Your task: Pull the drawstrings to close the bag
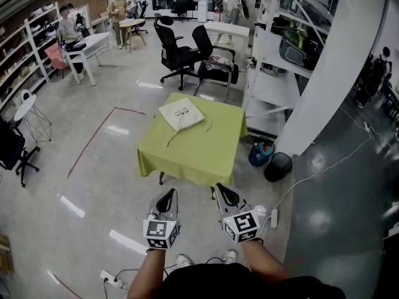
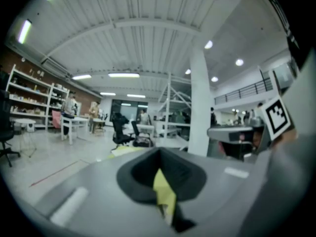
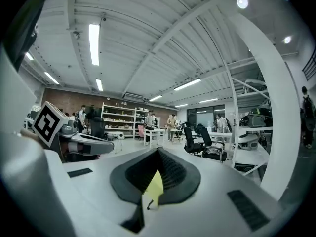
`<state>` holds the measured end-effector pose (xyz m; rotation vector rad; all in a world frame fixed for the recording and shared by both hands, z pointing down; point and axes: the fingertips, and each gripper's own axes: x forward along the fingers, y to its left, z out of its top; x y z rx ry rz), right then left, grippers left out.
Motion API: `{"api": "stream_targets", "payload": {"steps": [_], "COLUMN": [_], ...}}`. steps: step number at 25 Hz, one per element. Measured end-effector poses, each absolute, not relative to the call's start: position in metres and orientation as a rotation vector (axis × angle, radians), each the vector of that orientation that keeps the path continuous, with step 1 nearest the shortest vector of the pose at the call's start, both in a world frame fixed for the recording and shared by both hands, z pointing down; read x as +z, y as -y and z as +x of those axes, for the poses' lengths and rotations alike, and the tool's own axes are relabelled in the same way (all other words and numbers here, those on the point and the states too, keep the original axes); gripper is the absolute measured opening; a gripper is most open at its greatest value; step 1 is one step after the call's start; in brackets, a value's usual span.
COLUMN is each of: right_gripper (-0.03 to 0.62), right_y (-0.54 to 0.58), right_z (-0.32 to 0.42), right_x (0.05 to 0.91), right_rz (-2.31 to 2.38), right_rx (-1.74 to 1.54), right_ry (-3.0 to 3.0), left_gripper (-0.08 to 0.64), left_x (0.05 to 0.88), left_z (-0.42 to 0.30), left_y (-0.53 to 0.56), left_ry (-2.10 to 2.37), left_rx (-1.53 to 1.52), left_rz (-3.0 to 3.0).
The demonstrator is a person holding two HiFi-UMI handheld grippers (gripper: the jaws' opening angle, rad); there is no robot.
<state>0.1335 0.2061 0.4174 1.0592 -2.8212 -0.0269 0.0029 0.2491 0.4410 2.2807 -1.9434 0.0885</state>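
Observation:
A white drawstring bag lies flat on the far left part of the green-clothed table, and its cords trail toward me. Both grippers hang in front of my body, short of the table's near edge and well apart from the bag. My left gripper is shut and holds nothing. My right gripper is shut too, also with nothing in it. The two grippers point forward side by side, and each gripper view looks out level across the room.
Two black office chairs stand behind the table. White shelving and a white pillar stand at its right. A black bin, a blue bucket and a power strip are on the floor nearby. People stand far back.

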Motion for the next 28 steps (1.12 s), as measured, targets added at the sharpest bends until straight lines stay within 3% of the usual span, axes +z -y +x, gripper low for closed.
{"api": "stream_targets", "payload": {"steps": [15,28], "right_gripper": [-0.005,-0.005], "right_y": [-0.241,-0.156], "right_z": [0.083,0.074], "right_x": [0.447,0.447], "right_rz": [1.022,1.028], "right_rx": [0.031,0.066], "right_ry": [2.735,2.789], "left_gripper": [-0.003,-0.002], "left_x": [0.472,0.470], "left_z": [-0.034,-0.047], "left_y": [-0.280,-0.206], "left_ry": [1.808,1.834], "left_rx": [0.085,0.147], "left_rz": [2.312,2.303]}}
